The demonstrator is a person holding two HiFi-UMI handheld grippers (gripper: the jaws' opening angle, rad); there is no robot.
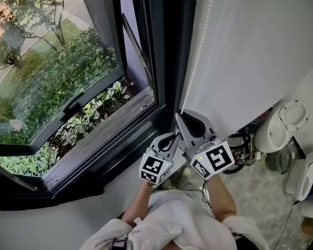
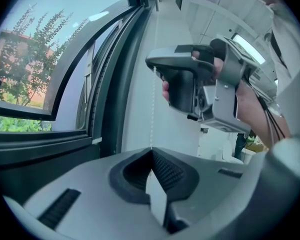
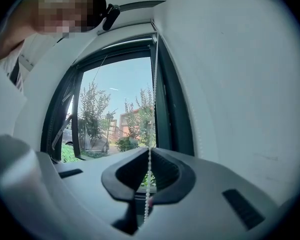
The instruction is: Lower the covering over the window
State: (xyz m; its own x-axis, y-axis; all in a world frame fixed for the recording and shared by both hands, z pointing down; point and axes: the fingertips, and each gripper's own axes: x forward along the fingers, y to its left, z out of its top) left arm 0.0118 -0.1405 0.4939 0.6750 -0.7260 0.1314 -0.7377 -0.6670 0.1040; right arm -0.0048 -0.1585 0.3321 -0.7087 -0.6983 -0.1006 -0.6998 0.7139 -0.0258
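I have little sideways room: the bead chain (image 3: 151,109) hangs in a narrow strip between the dark window frame (image 1: 169,61) on its left and the white roller blind (image 1: 250,51) close on its right. My right gripper (image 3: 149,150) is clamped on it just above the left gripper (image 2: 151,150). Down to the right, white appliances (image 1: 279,126) and cables (image 1: 242,145) crowd the floor, while leftward the open window sash (image 1: 68,111) leaves free air.

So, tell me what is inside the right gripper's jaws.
A thin white beaded cord runs down between the right gripper's shut grey jaws, pinched there. Its upper run rises beside the dark window frame. The pad faces pressing it are hidden.
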